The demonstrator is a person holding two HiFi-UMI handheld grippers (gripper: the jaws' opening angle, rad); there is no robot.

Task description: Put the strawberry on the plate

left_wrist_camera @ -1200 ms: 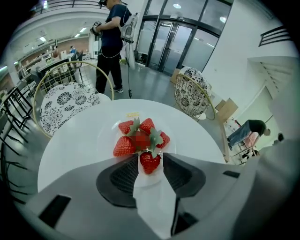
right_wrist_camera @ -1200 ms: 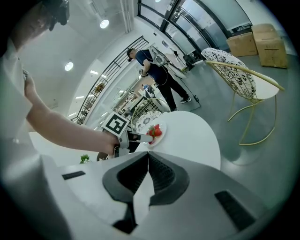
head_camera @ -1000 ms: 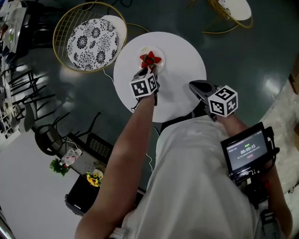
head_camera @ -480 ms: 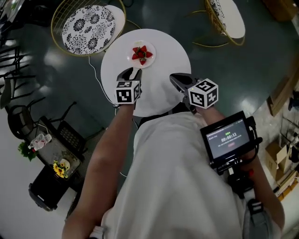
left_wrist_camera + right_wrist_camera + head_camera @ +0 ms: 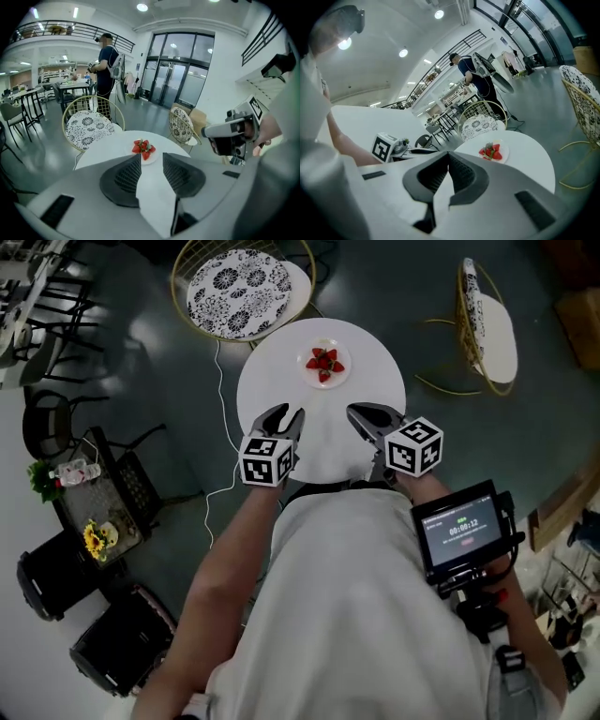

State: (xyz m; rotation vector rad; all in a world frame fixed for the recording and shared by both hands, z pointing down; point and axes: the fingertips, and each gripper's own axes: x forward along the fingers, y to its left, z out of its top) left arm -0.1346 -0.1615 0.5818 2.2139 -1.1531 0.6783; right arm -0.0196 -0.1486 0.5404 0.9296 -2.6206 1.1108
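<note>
Several red strawberries (image 5: 324, 363) lie piled on a small white plate (image 5: 339, 376) at the far side of a round white table (image 5: 277, 385). My left gripper (image 5: 286, 416) hovers over the table's near edge, open, with nothing between its jaws. My right gripper (image 5: 357, 412) hangs beside it, shut and empty. In the left gripper view the strawberries (image 5: 143, 146) sit just beyond the open left gripper (image 5: 151, 160). In the right gripper view the plate (image 5: 503, 151) lies ahead and to the right of the shut right gripper (image 5: 448, 155).
A gold wire chair with a patterned cushion (image 5: 239, 282) stands behind the table and another (image 5: 487, 329) to its right. A white cable (image 5: 219, 409) trails on the floor at left. A person (image 5: 110, 56) stands far off. A small monitor (image 5: 464, 531) hangs at my right.
My left gripper has drawn back from the plate to the table's near edge, leaving the strawberries on the plate. The right gripper has stayed near that edge. The view has shifted.
</note>
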